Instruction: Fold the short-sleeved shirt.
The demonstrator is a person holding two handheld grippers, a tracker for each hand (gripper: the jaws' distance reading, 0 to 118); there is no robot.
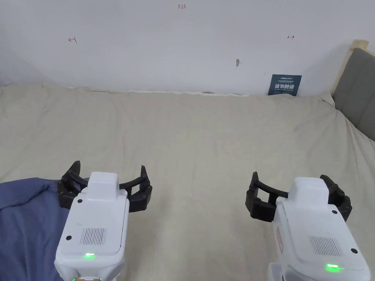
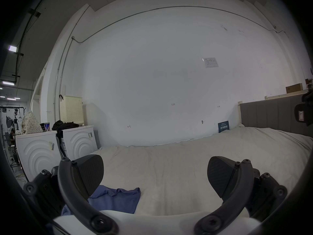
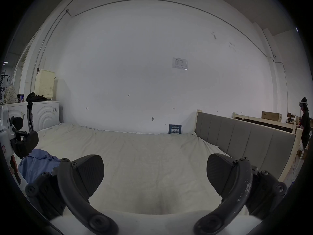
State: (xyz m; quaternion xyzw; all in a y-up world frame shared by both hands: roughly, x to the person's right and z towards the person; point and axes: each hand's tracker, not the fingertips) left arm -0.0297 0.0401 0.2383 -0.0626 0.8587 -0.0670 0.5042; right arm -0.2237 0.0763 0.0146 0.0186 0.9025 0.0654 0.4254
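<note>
Over a bed (image 1: 205,139) covered with a cream sheet, two hand-held grippers hang side by side, both pointing toward 12 o'clock at a white wall (image 1: 175,44).

Left hand-held gripper (image 1: 108,179): jaws spread wide, nothing between them. In the head view its left jaw sits above the edge of the short-sleeved shirt (image 1: 25,219); whether it touches the cloth, cannot tell. White body, green light lit.

Right hand-held gripper (image 1: 294,184): jaws spread wide as well, empty, over bare sheet, well apart from the shirt.

Shirt is blue, rumpled and unfolded, lying at about 8 o'clock in the head view, at the near left of the bed. In the left gripper view it shows at 7 o'clock (image 2: 116,199), partly behind that gripper's left jaw. In the right gripper view it lies at 8 o'clock (image 3: 37,162), just beside the left hand-held gripper (image 3: 25,145).

Grey padded headboard (image 1: 357,91) at 2 o'clock. Small dark blue sign (image 1: 284,85) leans on the wall at 1 o'clock, at the sheet's far edge.
</note>
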